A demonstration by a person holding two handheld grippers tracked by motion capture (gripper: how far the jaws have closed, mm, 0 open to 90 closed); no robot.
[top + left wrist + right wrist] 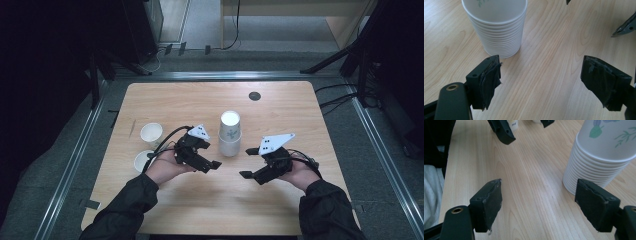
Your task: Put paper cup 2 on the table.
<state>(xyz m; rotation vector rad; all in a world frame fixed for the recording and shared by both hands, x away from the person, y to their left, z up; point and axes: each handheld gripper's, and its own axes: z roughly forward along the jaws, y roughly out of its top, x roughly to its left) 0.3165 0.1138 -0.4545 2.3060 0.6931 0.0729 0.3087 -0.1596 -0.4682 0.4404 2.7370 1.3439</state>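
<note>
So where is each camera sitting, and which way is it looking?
High view: above the person's side, looking forward and down on the table; both forearms, left gripper and right gripper show.
Left gripper view: rides that gripper, looking along its open jaws at the stack of cups.
Right gripper view: rides that gripper, jaws open, stack at right.
All three share the stack of cups.

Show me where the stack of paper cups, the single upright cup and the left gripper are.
stack of paper cups [230,134]: high view, on its side wall.
single upright cup [151,134]: high view, on its open mouth.
left gripper [540,82]: left gripper view, midway between its fingertips.
</note>
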